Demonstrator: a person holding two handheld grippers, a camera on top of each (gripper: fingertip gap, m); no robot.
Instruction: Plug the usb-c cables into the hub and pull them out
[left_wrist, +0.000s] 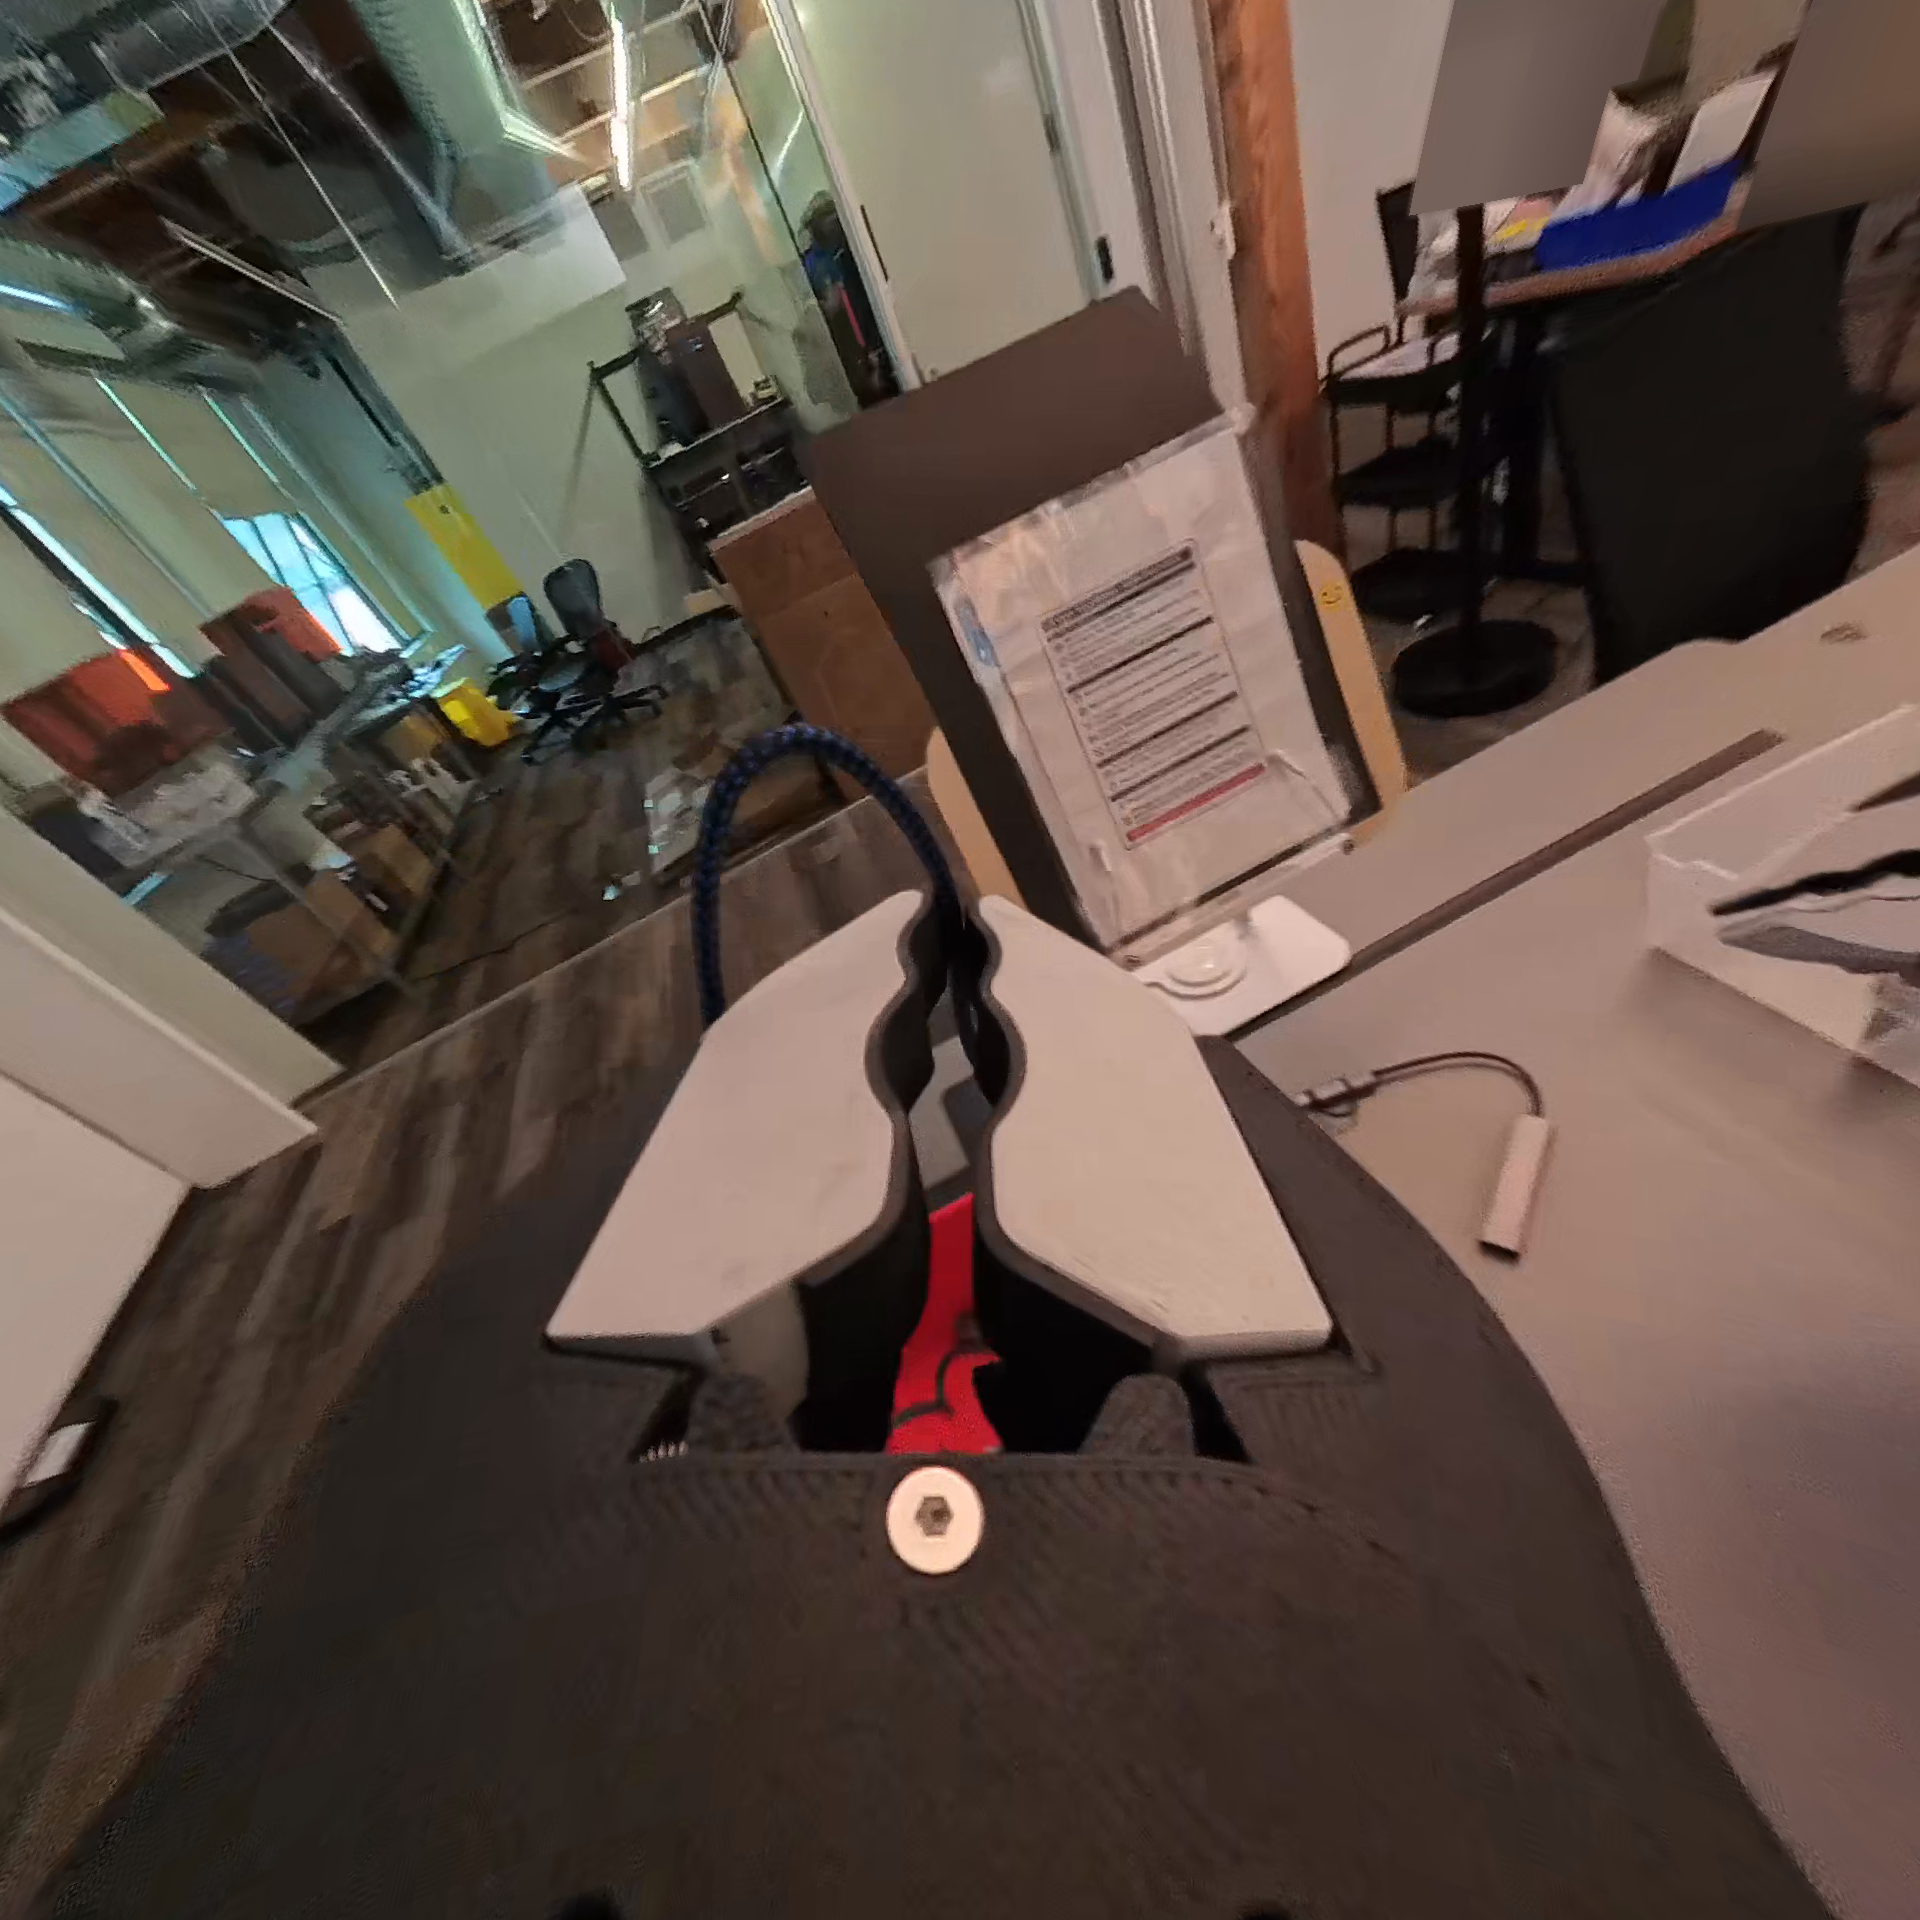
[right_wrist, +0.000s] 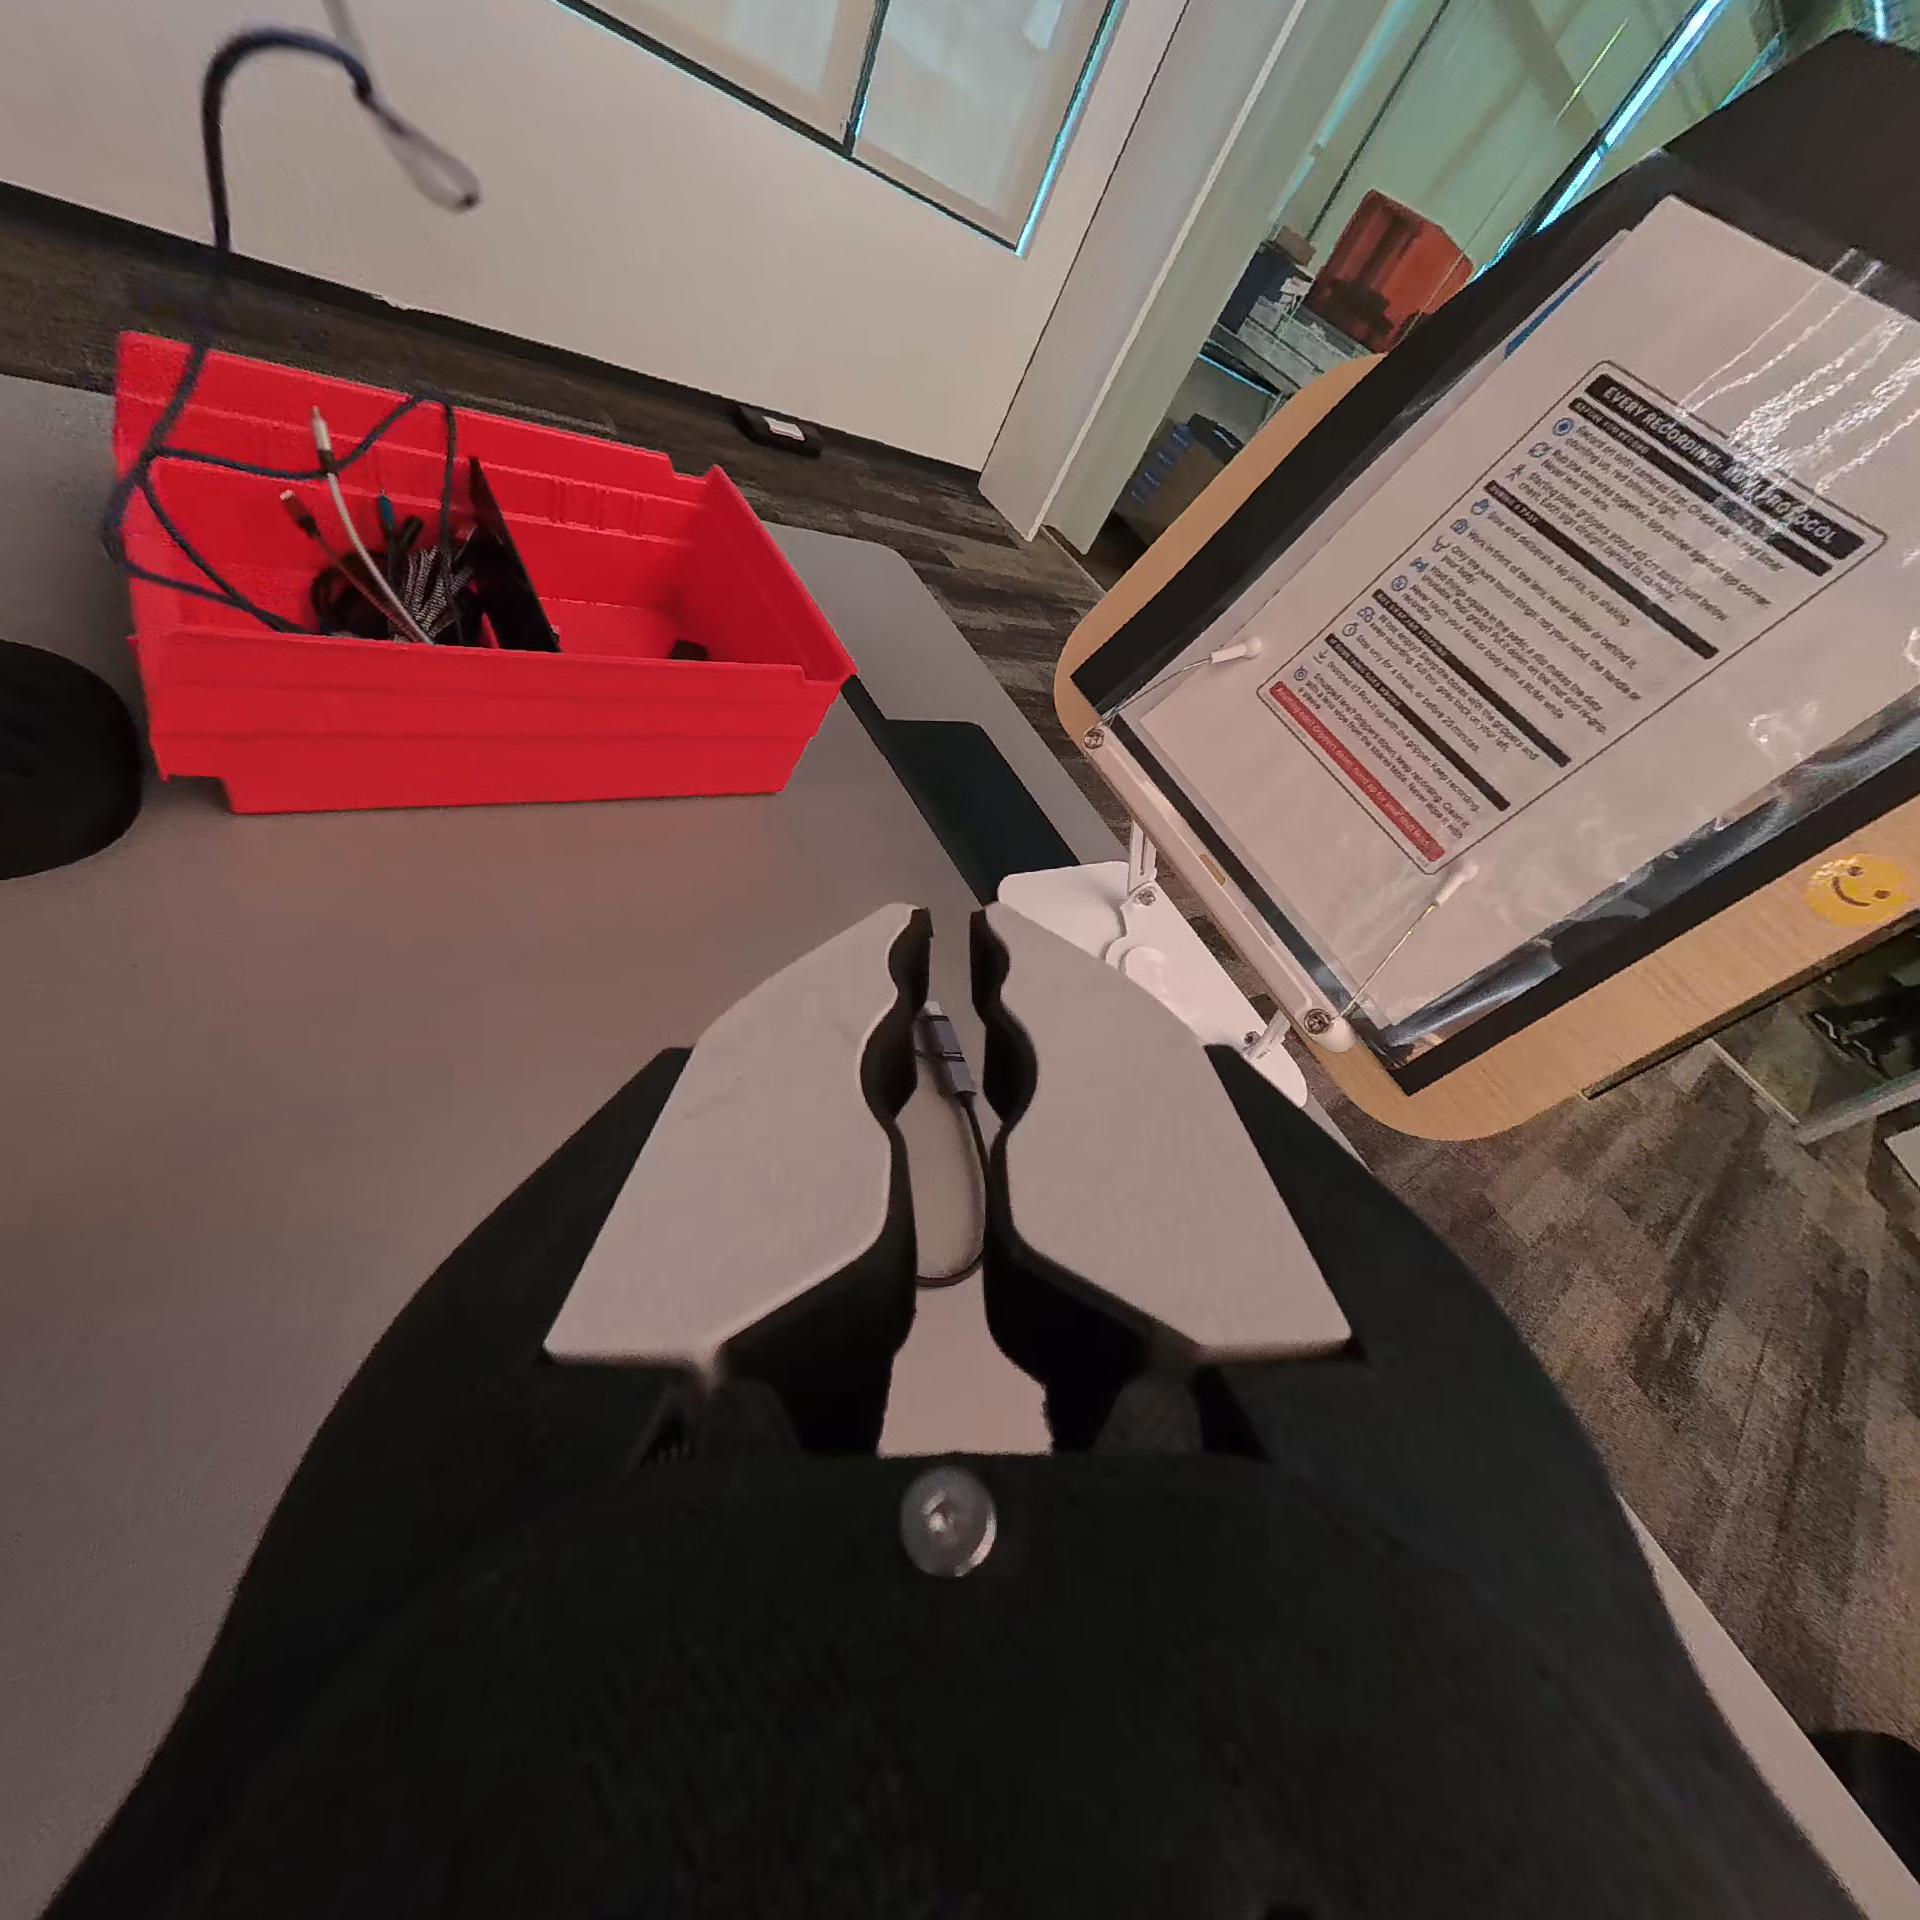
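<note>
Grippers: two, one in each wrist view, both with grey fingers on a black body.
Left gripper (left_wrist: 951, 914): its fingers are clamped on one blue braided cable (left_wrist: 769, 769), which arches up and leftward out of the tips, held in the air above the table edge.
Right gripper (right_wrist: 951, 920): its fingers stand close with a narrow gap between them; it hangs over the hub's short lead and connector (right_wrist: 951, 1049), which lie on the table in that gap; I cannot tell whether they touch it.
Hub (left_wrist: 1517, 1184): one, a small grey bar with a thin dark lead, lying on the table to the right of the left gripper.
Red bin (right_wrist: 623, 707): one, far left on the table, holding a tangle of several cables; their count is unclear.
Cable end (right_wrist: 436, 177): one plug hangs in the air at the far left in the right wrist view, blurred.
Sign stand (right_wrist: 1455, 665): one, a sheet under clear plastic, tilted, at the far right table edge on a white base.
Surface: a grey table (right_wrist: 312, 1091), smooth and matte.
Room: an office with patterned carpet, white walls, windows, glass partitions, office chairs and shelving far off.
</note>
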